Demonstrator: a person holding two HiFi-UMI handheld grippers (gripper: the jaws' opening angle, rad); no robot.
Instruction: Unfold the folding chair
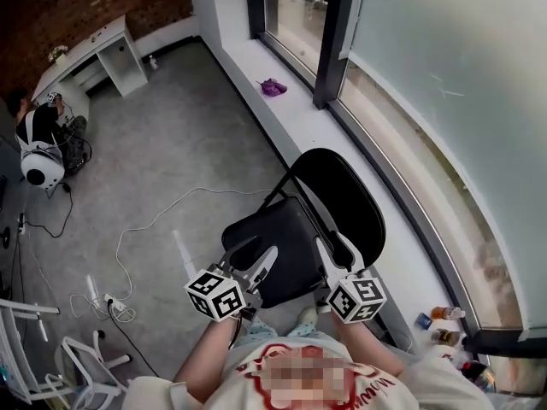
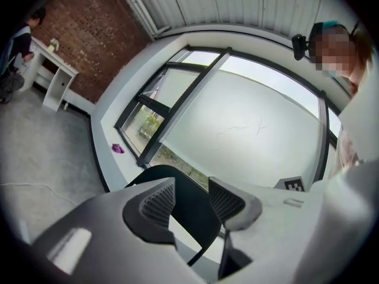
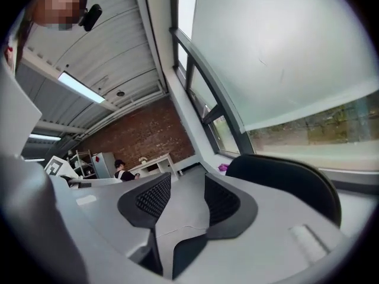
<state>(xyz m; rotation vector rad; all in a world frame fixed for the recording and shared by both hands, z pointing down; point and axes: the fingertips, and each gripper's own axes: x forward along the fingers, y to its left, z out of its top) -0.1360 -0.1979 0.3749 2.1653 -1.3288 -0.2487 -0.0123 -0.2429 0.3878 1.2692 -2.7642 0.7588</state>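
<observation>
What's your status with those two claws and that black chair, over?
Claws open, empty: left claw, right claw. Black folding chair by window ledge, seat looks down. Nothing blocking.

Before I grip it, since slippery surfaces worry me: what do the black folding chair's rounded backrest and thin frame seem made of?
Rounded black backrest: smooth, faintly glossy, so probably moulded plastic or vinyl; unclear which. Thin black frame: slim, evenly bent tube, likely painted metal.

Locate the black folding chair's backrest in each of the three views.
Head view: backrest right of centre, beside the window sill.
Left gripper view: backrest at lower centre.
Right gripper view: backrest at lower right.
Shared landmark: purple item on the sill.
</observation>
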